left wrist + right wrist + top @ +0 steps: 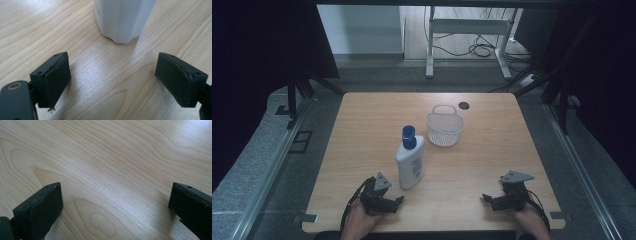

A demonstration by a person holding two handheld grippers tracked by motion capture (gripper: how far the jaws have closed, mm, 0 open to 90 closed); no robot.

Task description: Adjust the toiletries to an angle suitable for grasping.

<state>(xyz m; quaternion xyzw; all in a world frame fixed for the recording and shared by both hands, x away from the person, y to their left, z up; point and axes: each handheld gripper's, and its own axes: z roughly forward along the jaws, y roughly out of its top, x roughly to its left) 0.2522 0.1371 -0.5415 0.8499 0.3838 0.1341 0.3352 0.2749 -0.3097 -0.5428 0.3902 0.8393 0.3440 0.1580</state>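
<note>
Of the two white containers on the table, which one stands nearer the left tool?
The white bottle with the blue cap, standing just ahead of the left tool. The white mesh basket sits farther back, toward the table's middle.

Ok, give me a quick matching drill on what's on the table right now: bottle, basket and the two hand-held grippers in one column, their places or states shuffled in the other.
Things:
1. white bottle
2. white basket
3. left hand-held gripper
4. right hand-held gripper

Places or states:
A. open, over bare wood near the table's front right
B. stands upright, blue cap on top
C. empty, handle up, beyond the bottle to its right
D. open, pointing at the bottle's base, not touching it

Pairs: 1-B, 2-C, 3-D, 4-A
</note>
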